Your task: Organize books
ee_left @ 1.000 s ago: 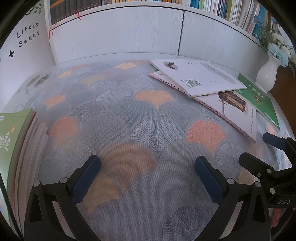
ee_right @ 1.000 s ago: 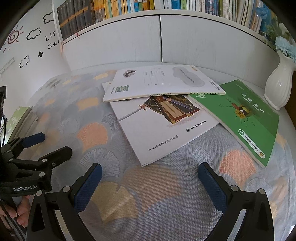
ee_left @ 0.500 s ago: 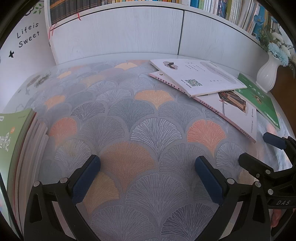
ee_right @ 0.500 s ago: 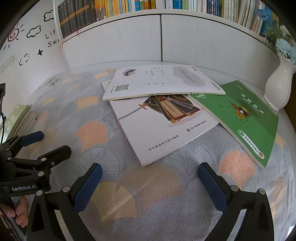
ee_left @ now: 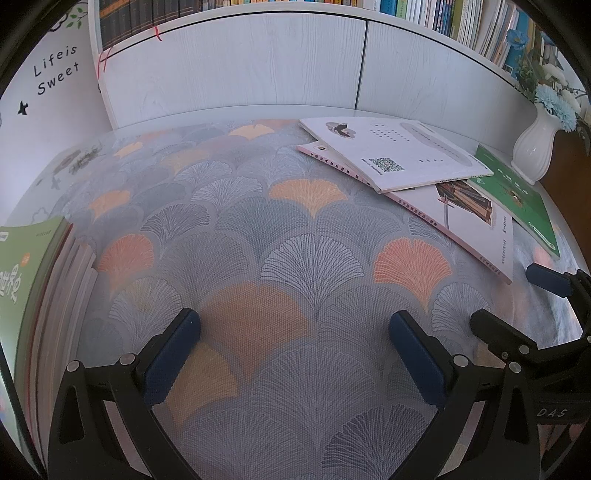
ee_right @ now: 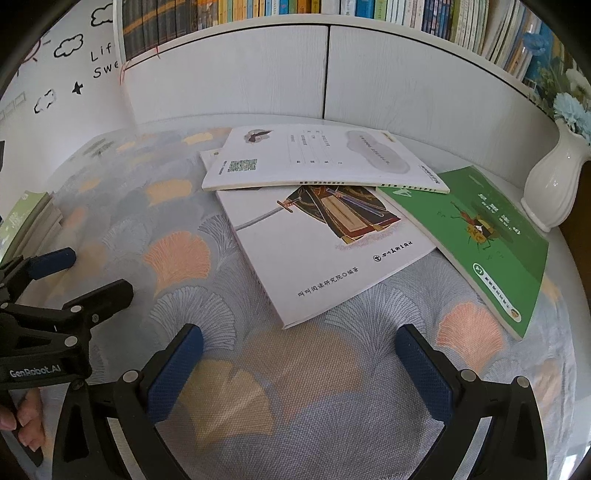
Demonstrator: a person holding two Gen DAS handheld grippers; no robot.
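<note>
Three loose books lie overlapped on the patterned tablecloth (ee_right: 177, 258). A white book with a QR code (ee_right: 317, 158) lies on top of a white book with a swordsman picture (ee_right: 325, 251). A green book (ee_right: 484, 236) lies to their right. A stack of books topped by a green cover (ee_left: 26, 280) stands at the left edge. My right gripper (ee_right: 299, 365) is open and empty, just short of the swordsman book's near corner. My left gripper (ee_left: 291, 350) is open and empty over bare cloth. The same books show in the left wrist view (ee_left: 395, 155).
A white vase with blue flowers (ee_right: 554, 184) stands at the back right beside the green book. A white cabinet front (ee_right: 325, 74) with a shelf of upright books (ee_right: 332, 7) closes the back. Each gripper shows in the other's view (ee_left: 524, 332) (ee_right: 55, 295).
The right gripper has crept slightly forward toward the swordsman book. The left gripper has barely moved. The books lie as before.
</note>
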